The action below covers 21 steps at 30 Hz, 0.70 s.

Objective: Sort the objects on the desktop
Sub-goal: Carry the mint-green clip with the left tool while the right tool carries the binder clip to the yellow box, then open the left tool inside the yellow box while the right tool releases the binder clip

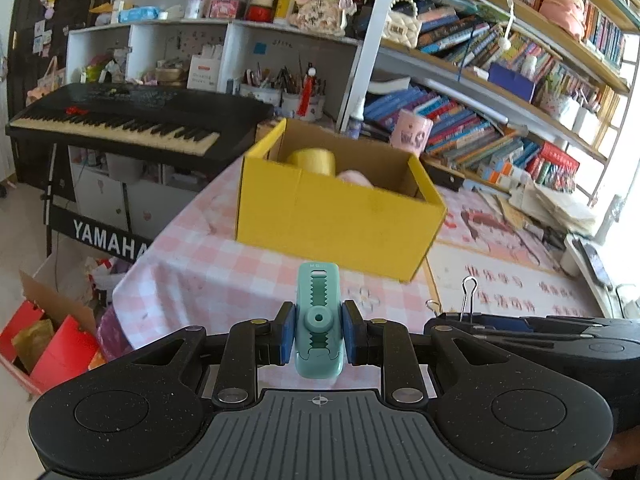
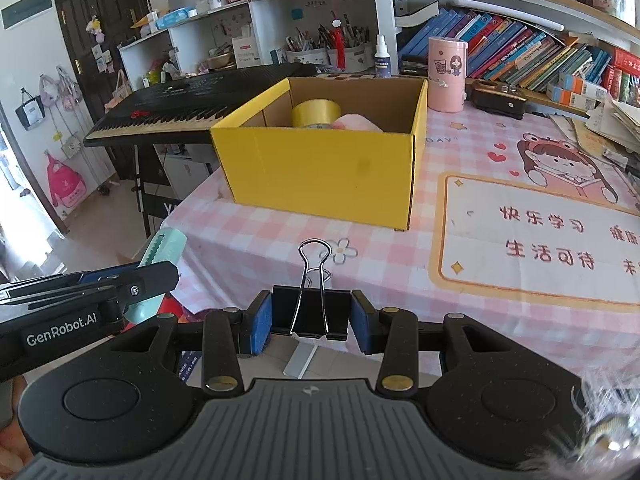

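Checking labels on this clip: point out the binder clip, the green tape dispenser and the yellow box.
binder clip [image 2: 310, 316]: right wrist view, black body.
green tape dispenser [image 1: 319, 320]: left wrist view, middle hub.
yellow box [image 2: 320, 172]: right wrist view, front wall.

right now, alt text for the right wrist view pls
The right tool grips a black binder clip above a pink checked tablecloth. Ahead stands an open yellow box holding a tape roll.

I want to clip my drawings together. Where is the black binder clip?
The black binder clip is pinched in the right gripper, low in the middle of the right wrist view, held above the pink checked tablecloth in front of the yellow box.
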{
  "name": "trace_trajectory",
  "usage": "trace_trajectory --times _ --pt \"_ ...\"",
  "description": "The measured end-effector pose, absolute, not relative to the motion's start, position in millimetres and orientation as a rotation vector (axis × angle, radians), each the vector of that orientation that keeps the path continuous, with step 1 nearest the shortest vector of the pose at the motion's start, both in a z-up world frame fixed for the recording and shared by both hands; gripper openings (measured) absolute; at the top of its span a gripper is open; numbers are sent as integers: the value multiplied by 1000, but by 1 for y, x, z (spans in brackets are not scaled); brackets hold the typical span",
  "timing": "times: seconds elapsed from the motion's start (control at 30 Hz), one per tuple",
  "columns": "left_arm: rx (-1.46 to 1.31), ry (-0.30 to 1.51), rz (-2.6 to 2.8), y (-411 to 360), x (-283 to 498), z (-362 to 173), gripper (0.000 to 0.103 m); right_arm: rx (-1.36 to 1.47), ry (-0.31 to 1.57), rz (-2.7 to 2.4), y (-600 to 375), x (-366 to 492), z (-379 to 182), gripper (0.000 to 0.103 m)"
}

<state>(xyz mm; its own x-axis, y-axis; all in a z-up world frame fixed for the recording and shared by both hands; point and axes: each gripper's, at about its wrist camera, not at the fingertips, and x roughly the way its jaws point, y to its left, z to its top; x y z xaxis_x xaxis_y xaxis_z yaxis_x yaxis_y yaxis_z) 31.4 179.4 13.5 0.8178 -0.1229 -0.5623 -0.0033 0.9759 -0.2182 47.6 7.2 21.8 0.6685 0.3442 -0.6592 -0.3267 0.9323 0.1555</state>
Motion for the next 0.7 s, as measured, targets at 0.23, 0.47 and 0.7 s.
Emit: trace_trajectory --times 0.23,0.47,0.7 --pt "-203 512 -52 178 82 42 23 54 622 392 3 93 53 39" --pt "-185 452 -36 169 145 56 23 69 536 409 -3 150 83 39" --pt "-165 477 -2 160 198 52 23 46 514 425 -10 205 88 39"
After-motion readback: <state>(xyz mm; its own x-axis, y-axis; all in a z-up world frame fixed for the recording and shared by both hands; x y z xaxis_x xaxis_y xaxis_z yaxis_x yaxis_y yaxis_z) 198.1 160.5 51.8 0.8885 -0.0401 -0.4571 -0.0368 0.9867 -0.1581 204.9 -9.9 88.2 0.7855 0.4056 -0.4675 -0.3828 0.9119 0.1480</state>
